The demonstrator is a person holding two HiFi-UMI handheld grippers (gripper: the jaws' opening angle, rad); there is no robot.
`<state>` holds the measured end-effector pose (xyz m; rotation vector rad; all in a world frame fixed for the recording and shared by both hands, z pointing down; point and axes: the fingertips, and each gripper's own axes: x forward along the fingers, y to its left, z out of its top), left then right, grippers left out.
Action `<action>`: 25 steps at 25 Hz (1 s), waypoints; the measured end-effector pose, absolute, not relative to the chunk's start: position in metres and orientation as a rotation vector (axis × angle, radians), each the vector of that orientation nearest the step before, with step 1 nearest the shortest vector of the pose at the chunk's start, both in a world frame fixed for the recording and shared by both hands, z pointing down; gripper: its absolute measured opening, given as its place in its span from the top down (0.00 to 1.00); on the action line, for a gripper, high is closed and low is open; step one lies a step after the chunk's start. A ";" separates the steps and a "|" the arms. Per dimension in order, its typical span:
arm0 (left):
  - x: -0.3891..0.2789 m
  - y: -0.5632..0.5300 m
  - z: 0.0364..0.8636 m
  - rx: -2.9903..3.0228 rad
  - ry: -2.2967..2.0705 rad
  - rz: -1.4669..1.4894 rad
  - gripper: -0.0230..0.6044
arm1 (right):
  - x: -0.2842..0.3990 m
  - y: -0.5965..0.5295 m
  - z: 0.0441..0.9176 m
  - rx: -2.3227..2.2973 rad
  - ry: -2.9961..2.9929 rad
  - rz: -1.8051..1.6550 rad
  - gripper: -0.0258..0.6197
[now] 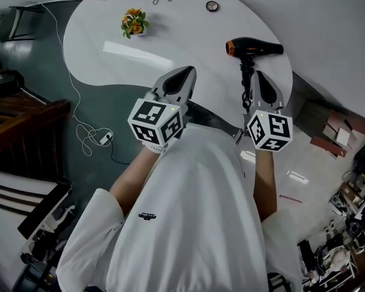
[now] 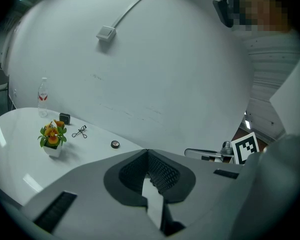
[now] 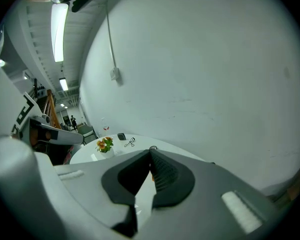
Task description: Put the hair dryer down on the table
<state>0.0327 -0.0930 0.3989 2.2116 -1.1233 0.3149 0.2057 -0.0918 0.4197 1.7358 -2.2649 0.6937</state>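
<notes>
Lying on its side near the right edge of the white table (image 1: 188, 38), the hair dryer (image 1: 255, 47) has its black barrel running across, its copper-coloured nozzle to the left and its handle pointing back toward the person. Its cord (image 1: 246, 97) trails off the table edge. By the look of it, the put-down is done.

On handling, I'd judge it a rigid plastic shell, moderately heavy, nose-heavy at the barrel and fairly slick. The handle is the natural place to clamp, close under the barrel so it doesn't swing. The cord will drag and could tug it toward the edge.

The right gripper (image 1: 261, 81) hovers just beside the handle's end, pointing forward over the table rim, with its jaws together at the tips and nothing between them. The left gripper (image 1: 184, 76) is held level alongside, well apart from the dryer, and its jaws are also pressed together and empty. Both forearms are drawn in close to the body.
</notes>
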 end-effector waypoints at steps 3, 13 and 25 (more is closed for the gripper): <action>0.031 -0.092 0.391 2.238 -1.128 0.311 0.95 | 0.202 -0.091 0.400 1.735 -2.305 0.653 0.94; 0.017 -0.094 0.361 2.272 -1.176 0.231 0.95 | 0.203 -0.084 0.352 1.756 -2.370 0.545 0.94; 0.005 -0.096 0.314 2.372 -1.269 0.156 0.95 | 0.203 -0.077 0.292 1.801 -2.444 0.379 0.94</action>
